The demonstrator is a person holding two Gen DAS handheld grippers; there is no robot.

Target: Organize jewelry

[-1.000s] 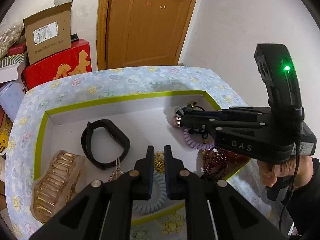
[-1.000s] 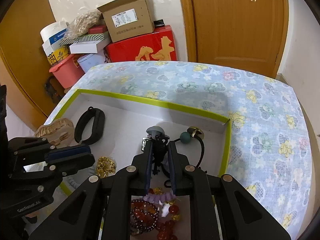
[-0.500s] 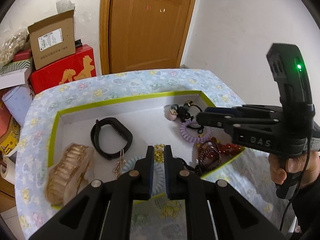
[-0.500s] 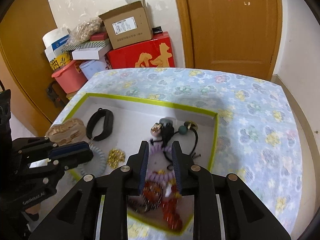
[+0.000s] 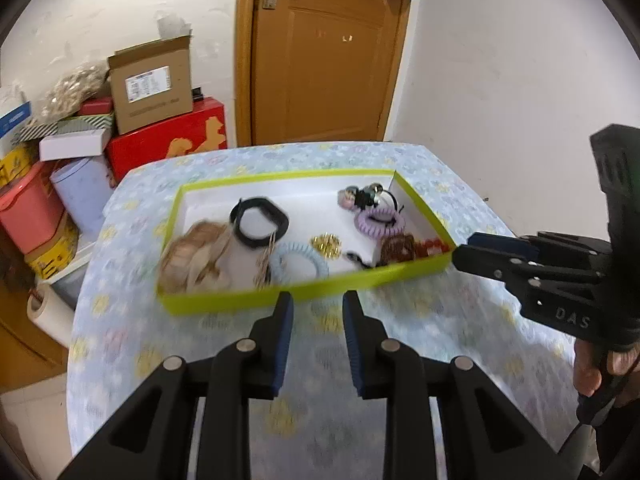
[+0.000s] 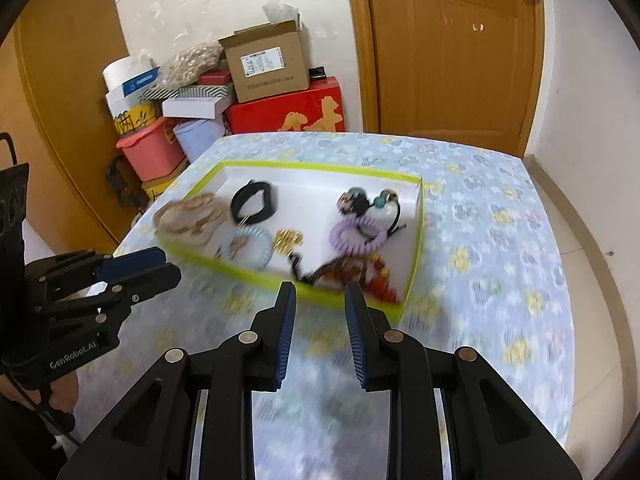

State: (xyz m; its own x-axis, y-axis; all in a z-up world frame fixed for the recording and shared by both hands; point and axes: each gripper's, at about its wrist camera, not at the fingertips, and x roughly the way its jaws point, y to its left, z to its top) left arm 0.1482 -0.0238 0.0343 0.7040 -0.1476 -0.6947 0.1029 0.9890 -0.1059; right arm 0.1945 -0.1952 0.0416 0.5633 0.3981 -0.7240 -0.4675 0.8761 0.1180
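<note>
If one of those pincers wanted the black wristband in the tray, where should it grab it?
Probably on the near side of the loop. The black wristband lies flat on the tray floor as an open ring, so one finger can drop inside the hole and the other outside, coming straight down from above. Its left edge sits close to the gold bracelet, so avoid that side.

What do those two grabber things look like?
Each hand-held gripper is black plastic with blue ribbed pads inside its two fingers and round silver bolts. The left hand-held gripper reads "GenRobot.AI" on its side; the right hand-held gripper reads "DAS". A thin black cable hangs by each handle.
</note>
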